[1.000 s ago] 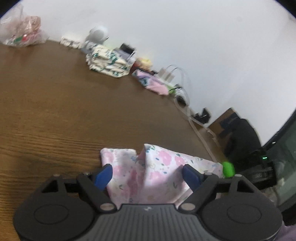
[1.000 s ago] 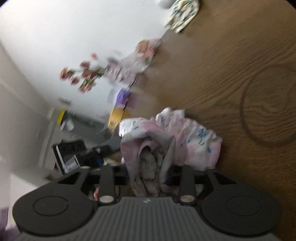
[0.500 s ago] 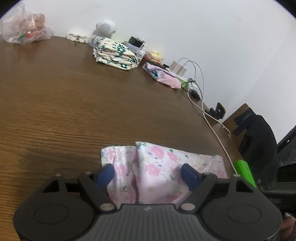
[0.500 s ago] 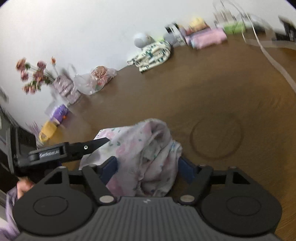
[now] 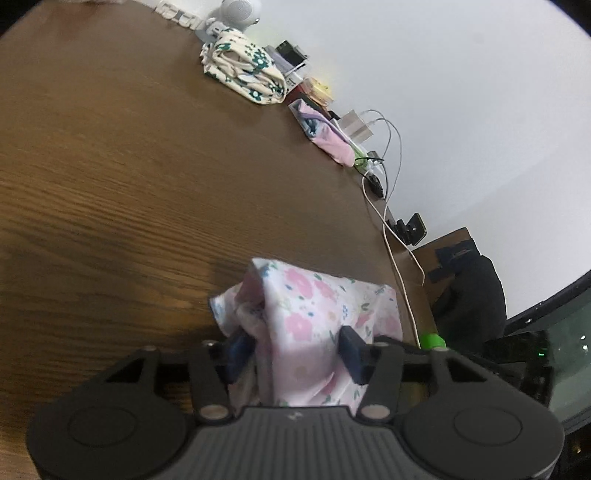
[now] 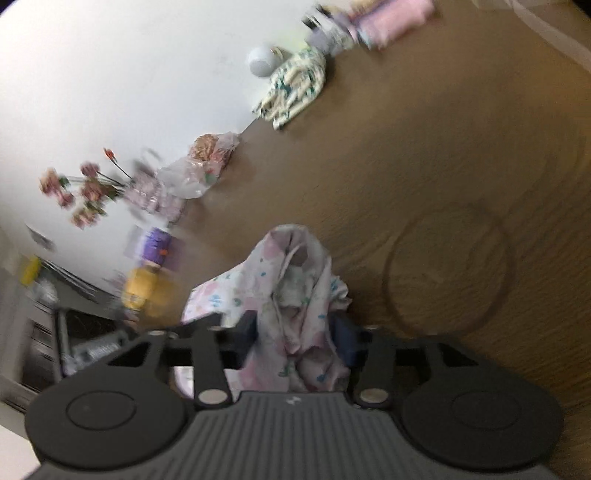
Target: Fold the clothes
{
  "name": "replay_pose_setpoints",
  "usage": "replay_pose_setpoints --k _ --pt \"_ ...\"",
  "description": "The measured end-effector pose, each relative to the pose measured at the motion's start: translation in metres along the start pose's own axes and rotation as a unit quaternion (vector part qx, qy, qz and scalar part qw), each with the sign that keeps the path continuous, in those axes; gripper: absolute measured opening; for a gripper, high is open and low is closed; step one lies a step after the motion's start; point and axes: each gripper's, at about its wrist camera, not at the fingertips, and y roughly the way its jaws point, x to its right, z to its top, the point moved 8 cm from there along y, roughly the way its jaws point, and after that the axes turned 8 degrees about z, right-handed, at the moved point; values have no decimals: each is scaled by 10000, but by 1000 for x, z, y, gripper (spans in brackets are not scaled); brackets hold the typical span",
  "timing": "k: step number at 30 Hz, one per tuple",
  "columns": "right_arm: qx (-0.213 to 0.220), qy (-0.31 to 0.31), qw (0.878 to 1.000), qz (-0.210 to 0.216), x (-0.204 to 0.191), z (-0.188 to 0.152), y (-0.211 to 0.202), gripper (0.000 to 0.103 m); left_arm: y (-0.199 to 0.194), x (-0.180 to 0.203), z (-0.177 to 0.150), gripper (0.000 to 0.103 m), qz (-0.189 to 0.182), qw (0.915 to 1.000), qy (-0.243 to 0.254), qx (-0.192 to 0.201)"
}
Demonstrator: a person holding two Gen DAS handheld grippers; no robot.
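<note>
Both claws, left and right, clenched on bunched floral garment above tabletop; risk of crooked fold from uneven, wadded grips.

This looks like a lived-in room of a home, used for sorting laundry. A wide wood-grain tabletop stands against a plain white wall. Along its far edge, toward twelve o'clock in the left wrist view, lie a folded green-patterned garment, a folded pink garment, a round white speaker-like device and chargers with trailing white cables. At three o'clock a dark bag or jacket slumps beside the tabletop. In the blurred right wrist view, a vase of pink flowers and a clear plastic bag sit at ten o'clock.
</note>
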Motion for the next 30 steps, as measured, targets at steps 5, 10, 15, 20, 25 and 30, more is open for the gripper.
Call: replay_pose_setpoints --k 5,10,15,20,25,30 --pt "-206 -504 9984 -157 -15 -1 6 39 0 3 -3 27 24 9999 142 -59" --pt "-401 29 9990 187 0 4 20 17 5 7 1 23 113 9996 265 41" --pt "-167 -36 9998 64 -2 11 6 55 -15 7 1 73 671 9958 453 427" --pt "-216 -493 9982 -254 -7 8 0 75 -24 9 -11 76 776 9948 593 300" --pt "-481 -319 9983 -30 -5 2 17 25 -7 11 -10 25 444 9985 329 36" --pt "-399 170 9990 114 -2 13 16 13 -4 28 9 15 249 9993 180 210"
